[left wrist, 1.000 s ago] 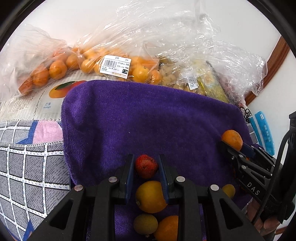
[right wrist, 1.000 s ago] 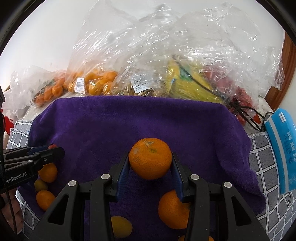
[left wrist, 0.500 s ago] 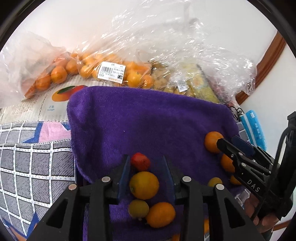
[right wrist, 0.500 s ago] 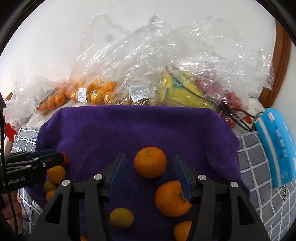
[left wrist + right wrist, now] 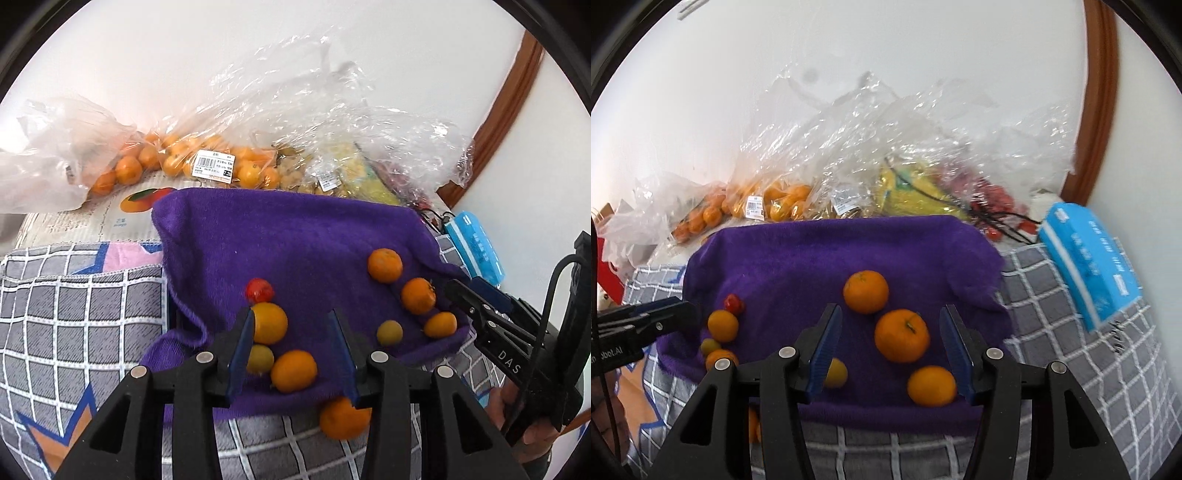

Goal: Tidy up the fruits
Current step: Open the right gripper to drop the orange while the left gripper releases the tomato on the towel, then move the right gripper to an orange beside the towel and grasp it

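A purple towel [image 5: 295, 240] [image 5: 831, 258] holds loose fruit. On its left side lie a small red fruit [image 5: 259, 290] [image 5: 733, 303], a yellow-orange fruit [image 5: 269, 323], a small green-yellow one [image 5: 260, 359] and an orange [image 5: 294, 370]. On its right side lie three oranges [image 5: 866, 291] [image 5: 902, 335] [image 5: 931, 385] and a small yellow fruit [image 5: 836, 373]. My left gripper [image 5: 293, 347] is open and empty above the towel's near edge. My right gripper [image 5: 891, 343] is open and empty, pulled back from the oranges.
Clear plastic bags of oranges [image 5: 207, 162] and other fruit [image 5: 916, 192] line the back wall. A blue packet [image 5: 1089, 262] lies at the right. One orange [image 5: 341, 419] sits on the grey checked cloth [image 5: 74, 325] in front of the towel.
The left gripper let go of the red fruit and the right let go of its orange. Both opened and drew back and up from the towel.
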Action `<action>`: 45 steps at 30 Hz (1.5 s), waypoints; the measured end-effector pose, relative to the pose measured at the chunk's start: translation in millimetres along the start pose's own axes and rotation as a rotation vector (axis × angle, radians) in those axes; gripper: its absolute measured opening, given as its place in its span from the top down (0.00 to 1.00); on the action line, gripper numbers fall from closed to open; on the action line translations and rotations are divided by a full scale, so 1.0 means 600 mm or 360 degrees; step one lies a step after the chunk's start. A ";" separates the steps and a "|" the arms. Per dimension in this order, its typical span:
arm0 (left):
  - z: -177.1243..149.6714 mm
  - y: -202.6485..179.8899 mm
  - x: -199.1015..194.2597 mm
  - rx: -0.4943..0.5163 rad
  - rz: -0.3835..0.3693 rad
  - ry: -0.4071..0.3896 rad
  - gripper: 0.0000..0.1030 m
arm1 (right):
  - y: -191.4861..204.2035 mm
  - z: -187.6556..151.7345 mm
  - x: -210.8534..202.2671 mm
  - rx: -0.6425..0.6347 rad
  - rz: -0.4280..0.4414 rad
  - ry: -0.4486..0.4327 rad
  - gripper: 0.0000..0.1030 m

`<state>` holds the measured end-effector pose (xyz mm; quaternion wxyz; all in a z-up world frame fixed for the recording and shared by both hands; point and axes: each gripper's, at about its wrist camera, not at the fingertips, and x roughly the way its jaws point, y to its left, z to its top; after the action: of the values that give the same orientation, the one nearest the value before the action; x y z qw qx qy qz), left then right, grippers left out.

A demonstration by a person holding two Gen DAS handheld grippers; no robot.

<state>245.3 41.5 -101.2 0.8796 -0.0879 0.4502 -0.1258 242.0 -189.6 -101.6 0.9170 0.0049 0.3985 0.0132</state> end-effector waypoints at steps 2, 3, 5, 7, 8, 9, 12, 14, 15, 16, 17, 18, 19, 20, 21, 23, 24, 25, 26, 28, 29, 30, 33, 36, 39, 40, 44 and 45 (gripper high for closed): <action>-0.009 -0.001 -0.008 0.0013 0.0004 -0.0014 0.62 | 0.002 -0.010 -0.011 -0.0017 -0.0019 0.0000 0.47; -0.013 -0.001 -0.012 0.0018 0.0007 -0.0021 0.62 | 0.001 -0.017 -0.017 -0.0016 -0.0035 0.0004 0.47; -0.021 0.001 -0.018 0.0024 0.0012 -0.0033 0.62 | 0.002 -0.028 -0.021 -0.0005 -0.0044 0.0007 0.47; -0.031 0.004 -0.023 0.0030 0.0011 -0.0034 0.62 | 0.001 -0.042 -0.026 0.0018 -0.0043 0.0027 0.47; -0.035 0.004 -0.024 0.0034 0.0009 -0.0034 0.62 | 0.001 -0.046 -0.026 0.0025 -0.0036 0.0040 0.47; -0.040 0.006 -0.026 0.0040 0.0012 -0.0036 0.62 | 0.001 -0.053 -0.026 0.0036 -0.0021 0.0071 0.47; -0.053 0.008 -0.031 0.0053 0.0014 -0.0041 0.62 | 0.007 -0.071 -0.029 0.0046 0.0021 0.0107 0.47; -0.061 0.011 -0.035 0.0061 0.0013 -0.0043 0.62 | 0.015 -0.082 -0.030 0.0034 0.0027 0.0119 0.47; -0.065 0.013 -0.037 0.0062 0.0009 -0.0044 0.62 | 0.020 -0.089 -0.031 0.0027 0.0035 0.0128 0.47; -0.069 0.014 -0.039 0.0061 0.0007 -0.0044 0.62 | 0.023 -0.093 -0.031 0.0026 0.0045 0.0131 0.47; -0.072 0.015 -0.040 0.0060 0.0005 -0.0044 0.62 | 0.025 -0.096 -0.031 0.0028 0.0054 0.0132 0.48; -0.076 0.017 -0.041 0.0061 0.0001 -0.0046 0.62 | 0.028 -0.102 -0.031 0.0037 0.0069 0.0135 0.48; -0.079 0.019 -0.042 0.0062 0.0000 -0.0047 0.62 | 0.029 -0.106 -0.031 0.0047 0.0077 0.0138 0.49; -0.082 0.021 -0.042 0.0062 0.0001 -0.0047 0.62 | 0.030 -0.109 -0.030 0.0052 0.0083 0.0140 0.49; -0.086 0.024 -0.042 0.0061 0.0000 -0.0044 0.62 | 0.032 -0.114 -0.030 0.0059 0.0090 0.0145 0.49; -0.092 0.027 -0.043 0.0058 -0.0011 -0.0037 0.62 | 0.035 -0.119 -0.029 0.0052 0.0091 0.0155 0.49; -0.095 0.029 -0.044 0.0059 -0.0016 -0.0036 0.62 | 0.037 -0.124 -0.029 0.0045 0.0092 0.0156 0.49; -0.097 0.031 -0.045 0.0059 -0.0020 -0.0037 0.62 | 0.039 -0.127 -0.028 0.0040 0.0093 0.0158 0.49; -0.100 0.032 -0.045 0.0058 -0.0023 -0.0038 0.62 | 0.040 -0.130 -0.028 0.0036 0.0094 0.0161 0.49; -0.104 0.035 -0.045 0.0050 -0.0036 -0.0034 0.62 | 0.043 -0.137 -0.026 0.0035 0.0095 0.0170 0.49; -0.106 0.037 -0.044 0.0048 -0.0043 -0.0030 0.62 | 0.045 -0.140 -0.024 0.0036 0.0094 0.0177 0.50; -0.107 0.038 -0.044 0.0048 -0.0049 -0.0028 0.62 | 0.045 -0.142 -0.024 0.0036 0.0094 0.0181 0.50; -0.112 0.039 -0.043 0.0056 -0.0055 -0.0031 0.62 | 0.049 -0.151 -0.020 0.0039 0.0095 0.0196 0.53; -0.117 0.040 -0.043 0.0067 -0.0053 -0.0035 0.62 | 0.051 -0.157 -0.017 0.0048 0.0104 0.0202 0.54; -0.121 0.042 -0.042 0.0071 -0.0063 -0.0029 0.62 | 0.055 -0.164 -0.014 0.0044 0.0105 0.0211 0.55; -0.122 0.043 -0.041 0.0069 -0.0067 -0.0026 0.62 | 0.055 -0.165 -0.014 0.0044 0.0105 0.0214 0.55; -0.124 0.051 -0.036 0.0051 -0.0069 -0.0009 0.62 | 0.059 -0.171 -0.008 0.0045 0.0105 0.0230 0.56; -0.125 0.054 -0.035 0.0043 -0.0070 -0.0006 0.62 | 0.061 -0.172 -0.006 0.0042 0.0101 0.0234 0.56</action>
<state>177.1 75.6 -136.9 0.8786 -0.0861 0.4449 -0.1509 163.4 -153.4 -168.9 0.8843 0.0287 0.4646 0.0373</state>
